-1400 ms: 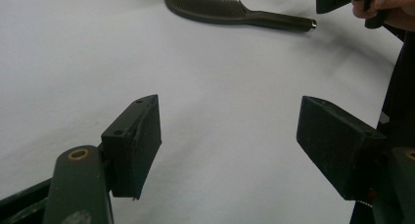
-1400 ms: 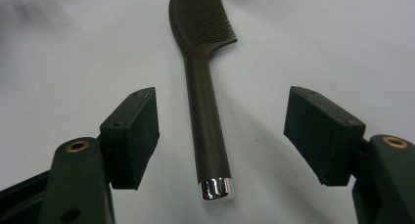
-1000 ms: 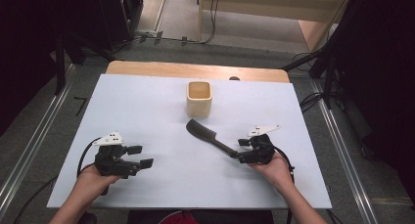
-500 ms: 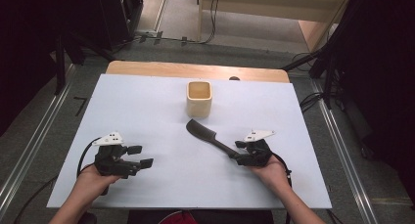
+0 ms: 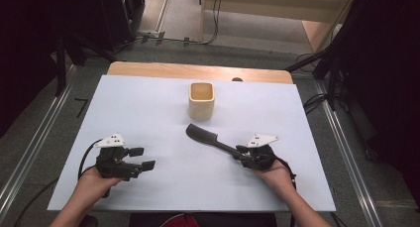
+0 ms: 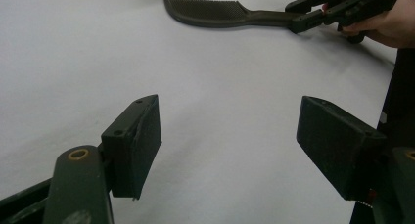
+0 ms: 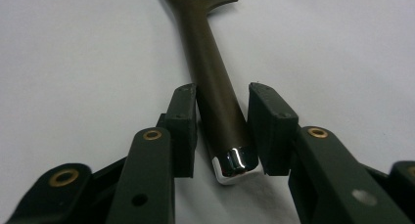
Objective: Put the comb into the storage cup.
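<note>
A: Where's the comb (image 5: 207,138) rn?

B: Lying flat on the white table (image 5: 148,103), in front of the tan cup (image 5: 201,99). Teeth end points at the cup, handle end points back to the person's right hand (image 5: 275,175).

A: And the right gripper (image 7: 222,131)?

B: Its two jaws sit on each side of the handle, right by the shiny end cap. They look snug on it, or v. close. I think it's got hold, but the comb is not off the table yet.

A: So how to do it well?

B: Squeeze firm b4 lifting. The handle is thin and smooth, so it could slip or spin. The grip is way at the end, so the toothy end may droop. Lift slow and keep it level.

A: Then to the cup?

B: Prob. Cup is near and standing up, w/ its top open. Don't bump it, it looks light.

A: Left gripper (image 5: 141,157)?

B: Jaws wide apart, holding nothing. It rests low over the table, well apart from the comb. Fine to leave it there, or use it to steady the cup.
</note>
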Action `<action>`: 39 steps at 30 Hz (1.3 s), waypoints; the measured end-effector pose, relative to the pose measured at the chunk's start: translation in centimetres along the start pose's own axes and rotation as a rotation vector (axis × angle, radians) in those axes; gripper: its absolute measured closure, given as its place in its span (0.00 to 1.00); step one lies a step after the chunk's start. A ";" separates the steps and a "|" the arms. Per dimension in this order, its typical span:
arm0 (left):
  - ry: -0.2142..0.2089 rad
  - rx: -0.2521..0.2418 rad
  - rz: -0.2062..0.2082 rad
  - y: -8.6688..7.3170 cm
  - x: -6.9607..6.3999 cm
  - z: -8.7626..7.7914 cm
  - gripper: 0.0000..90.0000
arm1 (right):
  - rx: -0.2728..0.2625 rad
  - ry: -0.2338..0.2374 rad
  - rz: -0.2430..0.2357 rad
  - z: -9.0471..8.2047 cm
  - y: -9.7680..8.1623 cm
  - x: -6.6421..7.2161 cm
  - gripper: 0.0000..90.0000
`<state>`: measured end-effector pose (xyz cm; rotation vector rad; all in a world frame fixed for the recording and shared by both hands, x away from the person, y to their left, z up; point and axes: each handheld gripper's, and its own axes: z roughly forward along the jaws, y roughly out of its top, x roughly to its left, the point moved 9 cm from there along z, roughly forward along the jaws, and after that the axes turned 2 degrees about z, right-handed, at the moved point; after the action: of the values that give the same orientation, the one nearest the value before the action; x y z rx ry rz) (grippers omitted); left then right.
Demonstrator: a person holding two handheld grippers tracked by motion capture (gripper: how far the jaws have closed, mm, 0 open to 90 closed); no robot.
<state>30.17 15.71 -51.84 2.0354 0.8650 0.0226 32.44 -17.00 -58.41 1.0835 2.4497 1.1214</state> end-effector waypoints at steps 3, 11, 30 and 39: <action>0.001 0.001 0.001 0.0 0.0 0.0 0.29 | 0.001 0.027 -0.004 0.0 0.0 0.1 0.75; 0.001 -0.001 0.002 0.0 0.0 0.0 0.29 | 0.031 0.050 -0.056 -0.1 0.1 0.0 0.78; 0.004 0.000 0.003 0.2 0.1 0.1 0.29 | 0.028 0.144 0.015 -0.8 1.1 0.7 0.78; 0.006 -0.022 -0.032 0.6 0.0 0.1 0.30 | 0.010 0.180 0.042 -1.4 2.7 2.4 0.78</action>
<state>30.54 15.41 -51.49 2.0012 0.8974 0.0209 31.48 -14.94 -55.26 1.0854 2.5812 1.2727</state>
